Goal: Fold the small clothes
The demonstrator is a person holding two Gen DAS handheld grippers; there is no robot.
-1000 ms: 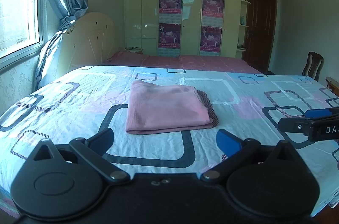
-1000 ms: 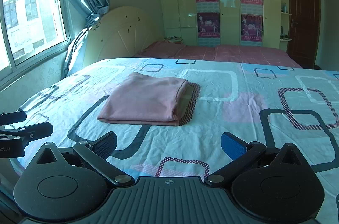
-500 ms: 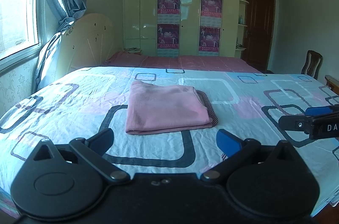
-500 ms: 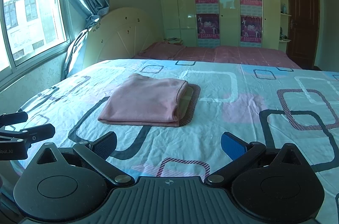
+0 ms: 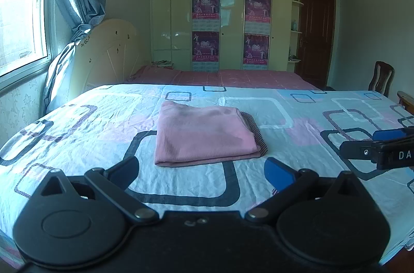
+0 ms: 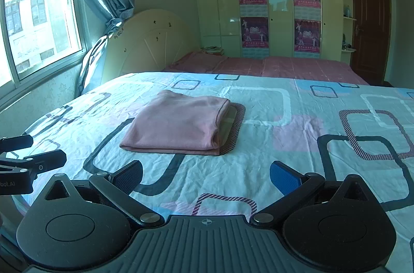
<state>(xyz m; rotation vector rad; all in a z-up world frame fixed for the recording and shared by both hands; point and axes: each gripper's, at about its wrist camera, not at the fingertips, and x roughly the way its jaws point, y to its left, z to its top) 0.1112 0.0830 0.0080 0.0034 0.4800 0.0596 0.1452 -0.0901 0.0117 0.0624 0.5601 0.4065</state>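
Cloth (image 5: 204, 134) pink, lying folded into a neat rectangle at frame centre in both views, flat on the patterned bedsheet (image 5: 297, 118). My left tongs (image 5: 201, 168) sit at the lower middle of the left view, jaws wide, nothing between them, well short of the near edge of the cloth. My right tongs (image 6: 205, 176) same story in the right view: wide, empty, near edge of cloth (image 6: 178, 121) ahead and slightly left of centre. Each tool shows at the side edge of the other's view, so I hold them side by side and apart.

Judgement: fold looks done or nearly done; layered edges show on the cloth's right side, stacked fairly even. If one more fold is wanted, I'd come in low with both tongs at the near corners, pinch all layers together, lift only a little and carry evenly so the stack doesn't slide or drag the sheet. Otherwise leave it, keep jaws clear.
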